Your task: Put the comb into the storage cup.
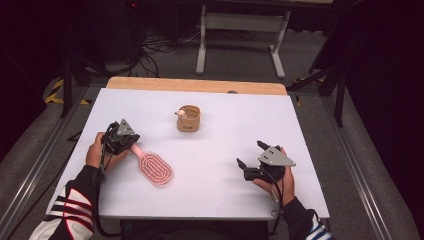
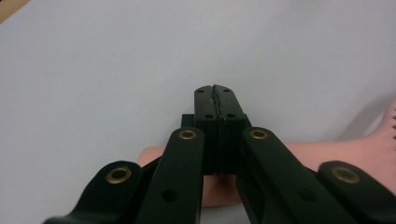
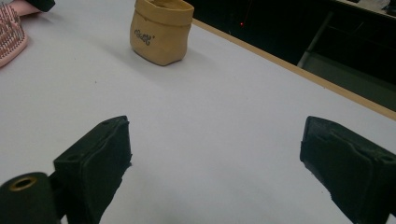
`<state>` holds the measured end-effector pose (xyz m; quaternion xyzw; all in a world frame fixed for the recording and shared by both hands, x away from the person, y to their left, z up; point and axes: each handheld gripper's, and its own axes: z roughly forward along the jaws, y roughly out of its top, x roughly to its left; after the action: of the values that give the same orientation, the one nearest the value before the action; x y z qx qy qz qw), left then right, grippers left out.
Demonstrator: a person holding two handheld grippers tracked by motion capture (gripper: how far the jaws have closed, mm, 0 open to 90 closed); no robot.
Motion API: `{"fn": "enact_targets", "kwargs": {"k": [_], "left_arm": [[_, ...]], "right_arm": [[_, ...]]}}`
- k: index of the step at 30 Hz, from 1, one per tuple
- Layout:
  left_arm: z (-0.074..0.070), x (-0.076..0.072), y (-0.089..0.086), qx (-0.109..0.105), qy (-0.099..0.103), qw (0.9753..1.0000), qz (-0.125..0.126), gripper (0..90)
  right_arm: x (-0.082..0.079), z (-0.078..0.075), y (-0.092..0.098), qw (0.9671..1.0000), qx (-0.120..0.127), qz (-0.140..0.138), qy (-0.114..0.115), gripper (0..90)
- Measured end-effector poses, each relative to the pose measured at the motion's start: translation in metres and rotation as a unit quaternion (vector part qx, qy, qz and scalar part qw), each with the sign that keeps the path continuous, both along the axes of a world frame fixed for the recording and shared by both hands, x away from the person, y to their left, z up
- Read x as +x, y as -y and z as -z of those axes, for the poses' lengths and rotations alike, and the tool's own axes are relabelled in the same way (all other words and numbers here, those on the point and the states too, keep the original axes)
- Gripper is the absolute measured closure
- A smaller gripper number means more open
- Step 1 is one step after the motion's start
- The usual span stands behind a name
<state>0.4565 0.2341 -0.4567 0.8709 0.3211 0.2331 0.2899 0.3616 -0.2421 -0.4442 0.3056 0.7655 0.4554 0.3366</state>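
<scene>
A pink hairbrush lies bristles up on the white table, left of centre. My left gripper sits over the brush's handle end. In the left gripper view its jaws are pressed together at the tip, with nothing between the pads. The pink handle runs across beneath them. My right gripper hovers at the right of the table, open, with bare table between its pads. A tan fabric pouch stands upright at the table's middle back, with a small white thing at its rim.
The pouch stands far ahead of the right gripper, and the brush head lies at that view's left edge. A wooden strip borders the table's far edge. A white-framed stand and cables are on the floor beyond.
</scene>
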Motion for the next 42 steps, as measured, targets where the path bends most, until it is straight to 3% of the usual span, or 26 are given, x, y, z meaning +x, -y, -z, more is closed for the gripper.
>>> {"fn": "enact_targets", "kwargs": {"k": [5, 10, 12, 14, 16, 18, 34, 42], "left_arm": [[-0.003, -0.003, -0.001, 0.029, -0.011, 0.9995, -0.003, 89.6], [-0.004, -0.006, -0.006, 0.043, -0.024, 0.9988, -0.008, 89.7], [-0.003, -0.008, -0.010, 0.061, -0.032, 0.9976, -0.011, 89.7], [0.001, -0.012, -0.016, 0.072, -0.038, 0.9966, -0.014, 89.8], [0.000, -0.020, -0.022, 0.067, -0.044, 0.9967, -0.013, 89.8], [0.000, -0.027, -0.025, 0.080, -0.045, 0.9957, -0.012, 89.8], [0.001, -0.077, -0.046, 0.056, -0.057, 0.9968, -0.006, 89.8], [-0.001, -0.090, -0.045, 0.062, -0.067, 0.9958, 0.007, 89.9]], "right_arm": [[0.001, 0.001, -0.001, 1.0000, -0.004, -0.004, -0.006, 9.5], [0.001, 0.001, -0.001, 0.9999, -0.008, -0.005, -0.008, 9.5], [0.002, 0.001, 0.000, 0.9999, -0.007, -0.004, -0.011, 9.5], [0.004, 0.003, 0.001, 0.9998, -0.005, -0.001, -0.022, 9.5], [0.005, 0.003, 0.001, 0.9997, -0.002, -0.002, -0.025, 9.5], [0.005, 0.003, 0.002, 0.9997, -0.003, -0.002, -0.026, 9.6], [0.007, 0.003, 0.002, 0.9995, -0.010, -0.002, -0.031, 9.5], [0.007, 0.003, 0.002, 0.9995, -0.014, -0.002, -0.028, 9.6]]}}
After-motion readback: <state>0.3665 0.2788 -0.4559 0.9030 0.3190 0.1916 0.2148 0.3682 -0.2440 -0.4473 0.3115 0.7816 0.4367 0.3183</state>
